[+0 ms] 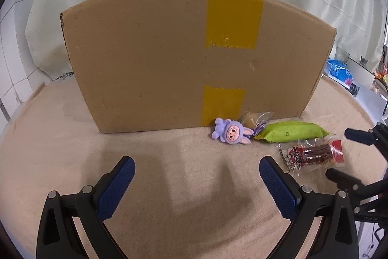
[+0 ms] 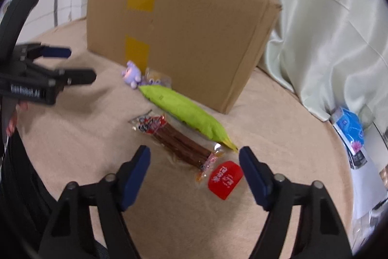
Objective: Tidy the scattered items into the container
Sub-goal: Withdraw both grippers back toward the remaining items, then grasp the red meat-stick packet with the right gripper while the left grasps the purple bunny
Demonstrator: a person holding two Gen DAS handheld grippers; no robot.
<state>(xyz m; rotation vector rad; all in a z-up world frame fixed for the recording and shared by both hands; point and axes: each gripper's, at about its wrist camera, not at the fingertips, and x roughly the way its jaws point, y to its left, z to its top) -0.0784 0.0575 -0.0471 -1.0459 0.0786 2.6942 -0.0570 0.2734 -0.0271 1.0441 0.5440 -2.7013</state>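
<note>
A tall cardboard box [image 1: 169, 57] [image 2: 194, 40] with yellow tape stands on the beige cloth. At its foot lie a purple bunny toy [image 1: 229, 134] [image 2: 132, 75], a small yellowish packet [image 1: 252, 119] and a green snack packet [image 1: 293, 131] [image 2: 184, 111]. Nearer lies a clear packet of brown sticks [image 1: 312, 154] [image 2: 179, 141] with a red end. My left gripper [image 1: 197, 163] [image 2: 82, 63] is open and empty over bare cloth, left of the items. My right gripper [image 2: 194, 152] [image 1: 337, 151] is open, with the near end of the stick packet between its fingers, untouched.
A pale green curtain [image 2: 315, 16] hangs behind the box, and a tiled wall [image 1: 14, 64] is at the left. At the right, a blue tissue pack [image 2: 349, 128] [image 1: 339, 71] and white boxes sit beyond the round table's edge [image 2: 339, 162].
</note>
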